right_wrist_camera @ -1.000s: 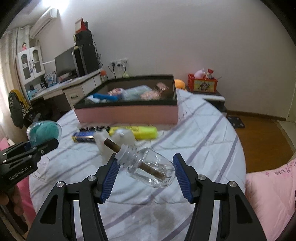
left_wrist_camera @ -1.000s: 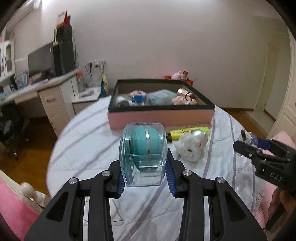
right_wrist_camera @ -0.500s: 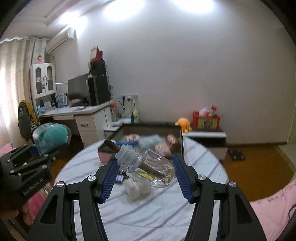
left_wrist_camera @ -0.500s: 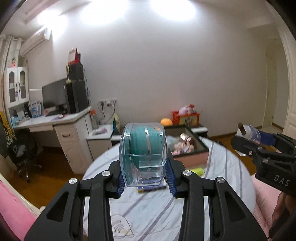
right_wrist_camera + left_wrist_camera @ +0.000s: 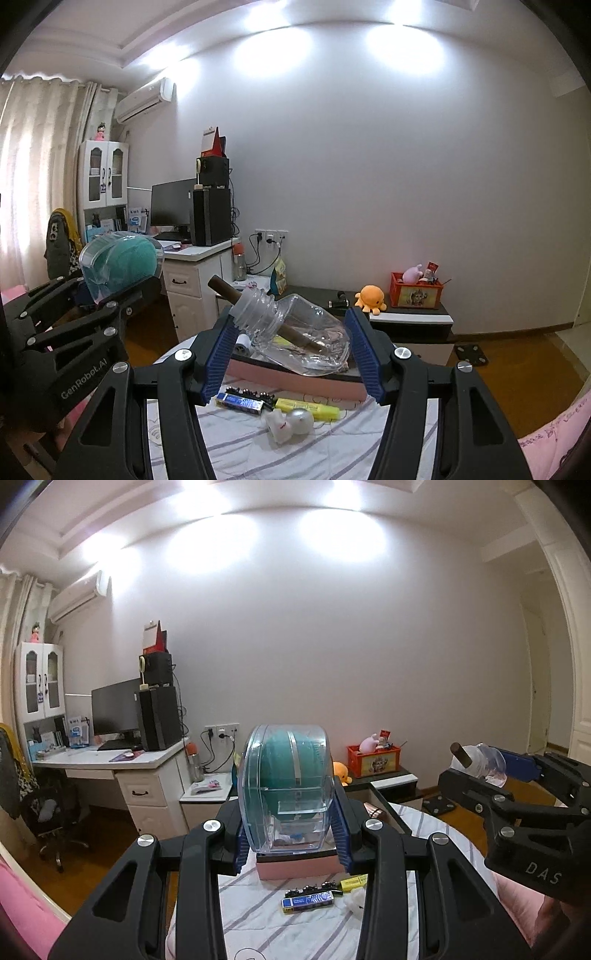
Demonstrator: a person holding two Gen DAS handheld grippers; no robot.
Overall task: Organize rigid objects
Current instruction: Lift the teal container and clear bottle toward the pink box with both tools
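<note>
Both tongs have lifted and tilted up over the last second; the desk (image 5: 236,443) now sits low at 6 o'clock. Left tongs (image 5: 291,834) clamp the clear case with the teal ball (image 5: 288,782); right tongs (image 5: 291,354) are closed on the tilted glass bottle (image 5: 295,336) (brown stick inside). Likely carrying both to the pink box (image 5: 295,384) at 12 o'clock. Blue pack (image 5: 240,401), yellow highlighter (image 5: 306,406) and white toy (image 5: 291,421) lie before it.

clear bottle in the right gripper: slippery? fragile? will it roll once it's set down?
The clear bottle looks smooth and glossy, so probably slippery; it sits tilted between the right gripper's ribbed blue fingers. Its rounded body would likely roll if laid on its side. Glass or plastic can't be told, so treat it as fragile. The brown stick through its neck may shift.
</note>
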